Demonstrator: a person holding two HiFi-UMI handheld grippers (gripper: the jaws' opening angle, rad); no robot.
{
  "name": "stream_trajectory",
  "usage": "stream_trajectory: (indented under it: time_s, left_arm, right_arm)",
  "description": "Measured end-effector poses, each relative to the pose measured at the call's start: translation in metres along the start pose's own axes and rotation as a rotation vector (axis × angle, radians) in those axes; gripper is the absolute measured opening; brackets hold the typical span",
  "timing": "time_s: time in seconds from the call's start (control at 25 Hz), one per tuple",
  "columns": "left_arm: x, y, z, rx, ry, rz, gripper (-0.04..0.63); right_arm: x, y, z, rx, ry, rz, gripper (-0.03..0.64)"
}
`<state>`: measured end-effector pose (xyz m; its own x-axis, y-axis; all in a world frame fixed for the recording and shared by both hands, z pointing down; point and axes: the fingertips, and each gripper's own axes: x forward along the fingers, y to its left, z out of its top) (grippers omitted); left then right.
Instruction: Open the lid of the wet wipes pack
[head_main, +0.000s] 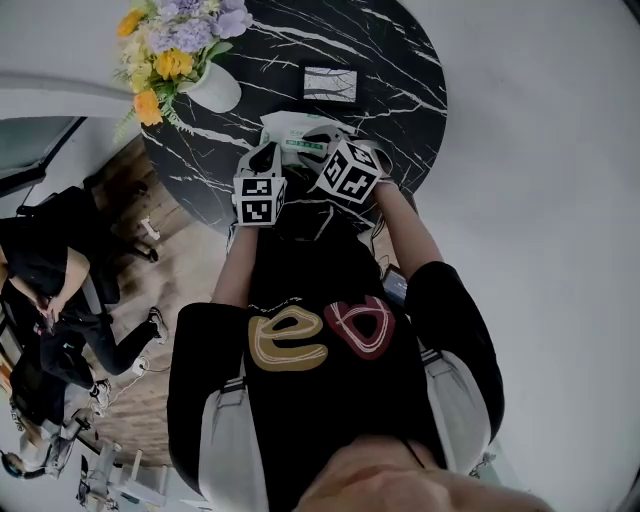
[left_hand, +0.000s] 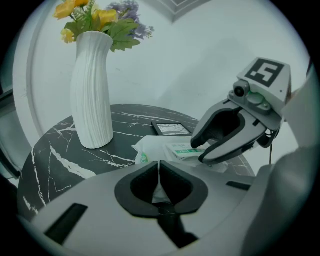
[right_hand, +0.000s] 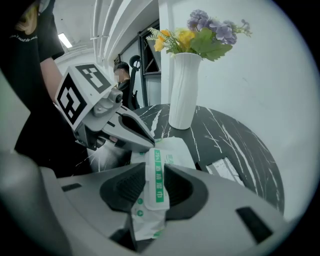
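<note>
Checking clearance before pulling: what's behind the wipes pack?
A flat dark-framed card lies behind the wipes pack, white vase farther left. The right tool covers the pack's right end.

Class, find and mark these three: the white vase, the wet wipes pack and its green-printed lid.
white vase (left_hand: 92, 95): left gripper view, middle of its ribbed body.
wet wipes pack (left_hand: 154, 148): left gripper view, its white top face.
lid (right_hand: 156, 176): right gripper view, the green strip of print.
</note>
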<state>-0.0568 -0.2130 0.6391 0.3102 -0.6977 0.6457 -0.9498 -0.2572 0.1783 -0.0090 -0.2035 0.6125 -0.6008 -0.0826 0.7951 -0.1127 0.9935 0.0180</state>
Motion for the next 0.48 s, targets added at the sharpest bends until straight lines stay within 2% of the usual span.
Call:
stream_trajectory:
  time_s: [0.24, 0.48]
  left_arm:
    - [0.000, 0.001, 0.000, 0.014, -0.001, -0.007, 0.020]
    - [-0.001, 0.001, 0.000, 0.012, 0.000, -0.016, 0.020]
  right_arm:
    - [-0.013, 0.001, 0.011, -0.125, -0.018, -0.051, 0.054]
    - [-0.021, -0.003, 0.014, -0.181, -0.013, -0.084, 0.035]
